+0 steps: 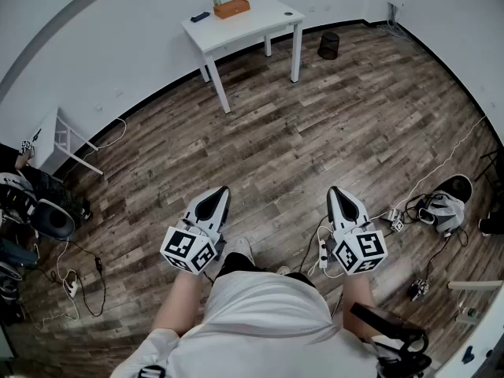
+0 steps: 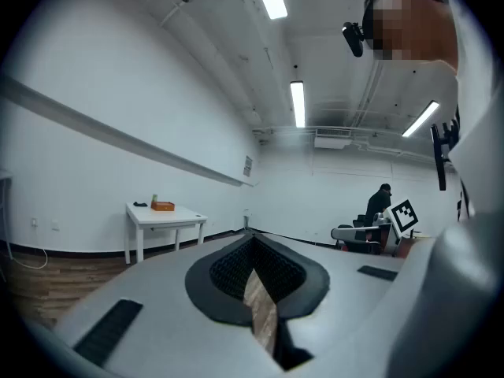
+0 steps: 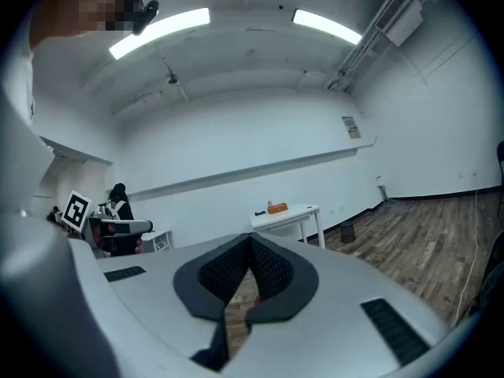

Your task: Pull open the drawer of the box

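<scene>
1. The box (image 1: 231, 7) is seen as a small orange thing far off, at 12 o'clock in the head view. It sits on the white table (image 1: 253, 24) by the wall
2. The left gripper (image 1: 223, 190) is held out level at about 11 o'clock from the person's body. Its jaws are pressed together and nothing is between them
3. The right gripper (image 1: 332, 189) is held out at about 1 o'clock. Its jaws are pressed together too and nothing is held
4. Both grippers are well apart from the box, with a lot of wood floor (image 1: 315, 124) between, so the pull is not yet begun
5. The box is thought to be small, hard and light. It could slide on the smooth table when the drawer is pulled
6. The drawer cannot be made out from this far away. Its front edge or knob is likely the best spot to be pinched by one gripper, once the jaws are spread
7. The body of the box is best pressed down or held at its side by the other gripper, so only the drawer moves
</scene>
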### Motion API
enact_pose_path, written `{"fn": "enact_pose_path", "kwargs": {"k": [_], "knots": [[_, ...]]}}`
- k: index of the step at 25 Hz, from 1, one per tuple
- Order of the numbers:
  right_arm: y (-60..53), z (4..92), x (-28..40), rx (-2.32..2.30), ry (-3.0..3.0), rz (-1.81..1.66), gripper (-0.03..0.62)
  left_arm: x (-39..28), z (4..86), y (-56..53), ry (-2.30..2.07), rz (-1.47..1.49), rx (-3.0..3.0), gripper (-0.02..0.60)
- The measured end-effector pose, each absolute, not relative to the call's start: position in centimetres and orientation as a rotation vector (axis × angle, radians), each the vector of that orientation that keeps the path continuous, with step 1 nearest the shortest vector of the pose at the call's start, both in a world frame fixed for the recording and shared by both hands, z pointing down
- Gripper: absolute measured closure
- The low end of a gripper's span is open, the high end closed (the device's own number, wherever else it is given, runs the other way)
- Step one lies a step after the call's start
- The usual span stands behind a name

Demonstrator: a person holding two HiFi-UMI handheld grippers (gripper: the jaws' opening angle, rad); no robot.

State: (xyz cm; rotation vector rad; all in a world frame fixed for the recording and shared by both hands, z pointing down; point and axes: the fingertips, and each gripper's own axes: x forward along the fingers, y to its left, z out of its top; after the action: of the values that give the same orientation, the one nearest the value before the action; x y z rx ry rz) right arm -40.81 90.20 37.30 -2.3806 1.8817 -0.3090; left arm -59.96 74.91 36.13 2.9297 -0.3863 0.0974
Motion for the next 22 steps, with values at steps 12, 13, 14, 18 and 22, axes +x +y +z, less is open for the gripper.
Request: {"fn": "enact_pose_path", "kwargs": {"k": [12, 13, 14, 18, 22], "knots": [[76.8, 37.6, -34.2, -2.450, 1.908, -0.303, 0.592, -51.7, 37.7, 61.0, -0.334, 0.041, 2.897, 0.572], [75.4, 37.5, -33.5, -2.458, 1.907, -0.300, 0.592, -50.8, 37.5, 59.5, -0.328, 0.037, 2.903, 0.572], [73.9, 37.3, -32.9, -2.468, 1.904, -0.294, 0.592, -50.0, 37.3, 58.0, -0.319, 0.033, 2.909, 0.572], [67.3, 36.2, -30.5, -2.488, 1.865, -0.282, 0.592, -47.5, 36.7, 51.3, -0.280, 0.035, 2.912, 0.572], [61.3, 35.8, -29.0, -2.491, 1.864, -0.280, 0.592, -45.8, 36.3, 45.2, -0.273, 0.035, 2.924, 0.572]]}}
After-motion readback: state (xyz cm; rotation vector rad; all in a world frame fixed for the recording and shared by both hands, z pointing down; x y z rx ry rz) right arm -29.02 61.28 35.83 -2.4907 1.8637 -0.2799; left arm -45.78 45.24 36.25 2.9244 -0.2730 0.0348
